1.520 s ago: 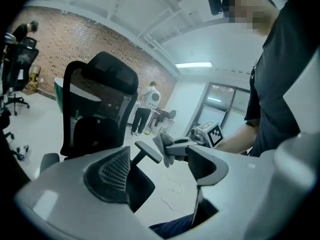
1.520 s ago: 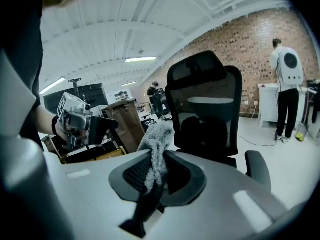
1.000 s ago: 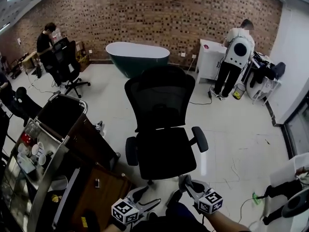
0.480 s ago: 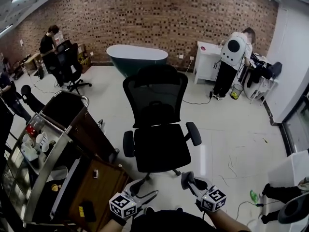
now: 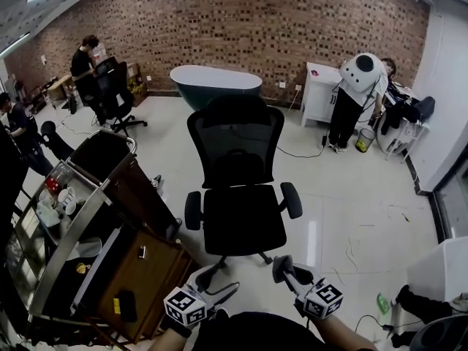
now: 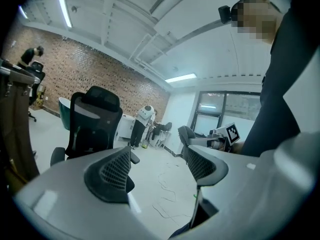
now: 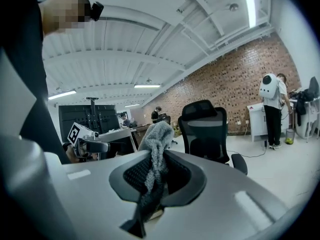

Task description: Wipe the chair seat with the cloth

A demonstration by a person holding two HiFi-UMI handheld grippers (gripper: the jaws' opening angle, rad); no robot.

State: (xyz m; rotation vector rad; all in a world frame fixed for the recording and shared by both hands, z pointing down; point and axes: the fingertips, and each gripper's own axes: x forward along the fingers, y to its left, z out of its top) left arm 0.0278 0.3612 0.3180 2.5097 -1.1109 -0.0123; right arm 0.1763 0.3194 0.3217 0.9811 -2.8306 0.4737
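Observation:
A black office chair stands in the middle of the floor, with its seat (image 5: 241, 219) facing me and its mesh backrest (image 5: 235, 141) behind. Both grippers are low in the head view, short of the seat. My right gripper (image 5: 284, 270) is shut on a grey fluffy cloth (image 7: 156, 139) that sticks up between its jaws. My left gripper (image 5: 219, 285) is open and holds nothing; the gap between its jaws (image 6: 160, 169) shows bare floor. The chair (image 6: 95, 119) appears ahead in the left gripper view, and the same chair (image 7: 205, 129) in the right gripper view.
A metal cart (image 5: 66, 218) with cups and a wooden box (image 5: 142, 276) stand close on my left. Behind the chair are a dark green bathtub (image 5: 216, 82), a white cabinet (image 5: 322, 86) and a person bent over (image 5: 355, 93). Another person (image 5: 88, 61) sits far left.
The head view has drawn back a little, so the chair sits slightly higher in it. Both grippers stay low in front of the seat. The person at the back right has bent over.

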